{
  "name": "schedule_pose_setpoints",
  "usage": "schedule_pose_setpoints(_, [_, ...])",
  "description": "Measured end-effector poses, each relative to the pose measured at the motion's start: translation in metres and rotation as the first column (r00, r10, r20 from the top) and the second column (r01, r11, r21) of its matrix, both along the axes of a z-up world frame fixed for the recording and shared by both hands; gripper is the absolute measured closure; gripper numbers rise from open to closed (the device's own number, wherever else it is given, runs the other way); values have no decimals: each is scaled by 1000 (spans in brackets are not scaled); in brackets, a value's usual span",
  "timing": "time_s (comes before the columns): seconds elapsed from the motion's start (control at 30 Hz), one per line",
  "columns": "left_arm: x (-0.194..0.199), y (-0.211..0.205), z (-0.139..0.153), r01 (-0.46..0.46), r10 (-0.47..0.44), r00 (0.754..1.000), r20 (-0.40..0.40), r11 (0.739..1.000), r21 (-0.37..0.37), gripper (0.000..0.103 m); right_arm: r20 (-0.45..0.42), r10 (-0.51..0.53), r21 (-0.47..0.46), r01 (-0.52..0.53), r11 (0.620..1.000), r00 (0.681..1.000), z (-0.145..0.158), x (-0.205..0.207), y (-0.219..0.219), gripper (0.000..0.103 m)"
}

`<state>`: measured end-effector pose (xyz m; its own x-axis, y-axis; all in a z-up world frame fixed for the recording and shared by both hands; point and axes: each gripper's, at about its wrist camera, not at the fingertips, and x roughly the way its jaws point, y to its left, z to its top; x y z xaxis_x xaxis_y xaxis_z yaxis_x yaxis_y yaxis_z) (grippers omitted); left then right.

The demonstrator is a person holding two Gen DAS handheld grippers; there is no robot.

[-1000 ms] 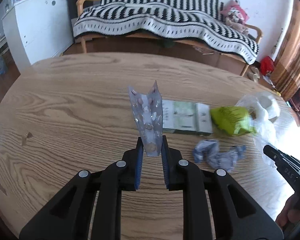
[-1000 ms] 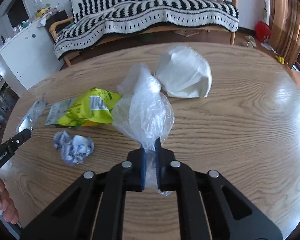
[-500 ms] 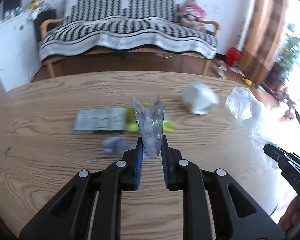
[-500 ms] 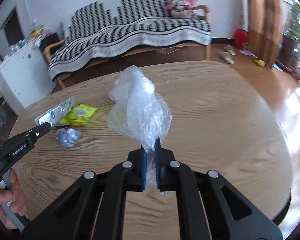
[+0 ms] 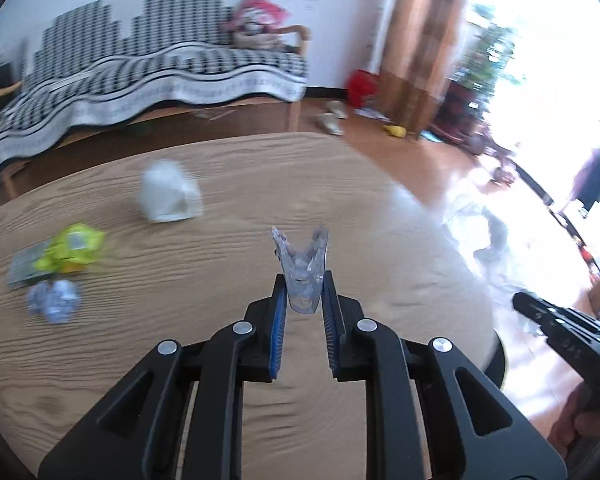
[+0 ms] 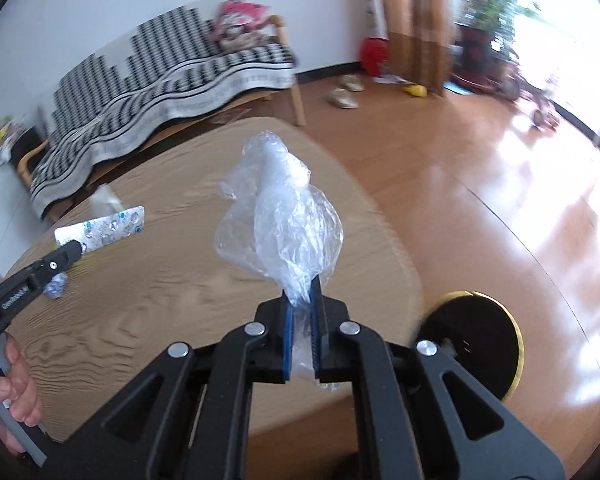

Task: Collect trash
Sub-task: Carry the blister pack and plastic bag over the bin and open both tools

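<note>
My left gripper (image 5: 303, 294) is shut on a silver pill blister pack (image 5: 302, 270), held above the wooden table (image 5: 204, 280); the pack also shows in the right wrist view (image 6: 104, 230). My right gripper (image 6: 303, 300) is shut on a crumpled clear plastic bag (image 6: 280, 224), held over the table's right edge. On the table lie a white bag (image 5: 170, 196), a yellow-green wrapper (image 5: 70, 248), a flat green-printed packet (image 5: 24, 270) under it and a crumpled bluish paper ball (image 5: 54, 300).
A black round bin with a gold rim (image 6: 480, 340) stands on the floor beside the table's right edge. A striped sofa (image 5: 140, 76) is behind the table. Shoes (image 6: 346, 92) lie on the wooden floor.
Both grippers have swung to the right with their loads. The right gripper now hangs past the table's edge and the black bin has come into view.
</note>
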<state>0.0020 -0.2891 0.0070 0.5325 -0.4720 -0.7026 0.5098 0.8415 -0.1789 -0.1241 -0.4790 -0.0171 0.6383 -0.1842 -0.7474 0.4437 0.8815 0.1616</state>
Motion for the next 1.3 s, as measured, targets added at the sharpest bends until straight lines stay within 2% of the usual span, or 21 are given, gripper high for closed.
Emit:
schedule_pose_setpoints(0.13, [-30, -50, -3, 117, -117, 993, 6, 993, -21, 86, -8, -110, 19, 110, 994, 994, -9, -50, -51, 95])
schedule_pose_setpoints(0.27, [-62, -99, -10, 238, -238, 971, 10, 971, -29, 86, -33, -207, 42, 208, 977, 978, -24, -93, -95, 95])
schedule_pose_setpoints(0.47, [-107, -162, -23, 399, -399, 917, 10, 916, -33, 86, -105, -301, 77, 310, 948, 948, -53, -132, -139, 95])
schedule_pose_setpoints(0.6, [-126, -193, -34, 460, -460, 888, -7, 888, -24, 86, -175, -333, 112, 355, 928, 927, -75, -142, -157, 95])
schedule_pose_setpoints(0.8, [-143, -222, -49, 507, -507, 862, -26, 862, -14, 86, -234, -358, 166, 401, 901, 904, -99, -151, -178, 95])
schedule_pose_setpoints(0.9, [-137, -236, -55, 516, -516, 856, -36, 856, -11, 86, -247, -366, 189, 416, 890, 897, -106, -155, -185, 95])
schedule_pose_setpoints(1.0, [-137, -249, -62, 523, -523, 851, -52, 852, -11, 86, -257, -372, 200, 425, 883, 892, -108, -149, -189, 95])
schedule_pose_setpoints(1.07, [-137, -254, -66, 528, -528, 847, -59, 849, -11, 86, -258, -374, 205, 429, 880, 891, -110, -161, -188, 95])
schedule_pose_setpoints(1.3, [-135, -263, -74, 541, -540, 839, -71, 841, -5, 86, -254, -373, 223, 429, 875, 893, -109, -163, -189, 95])
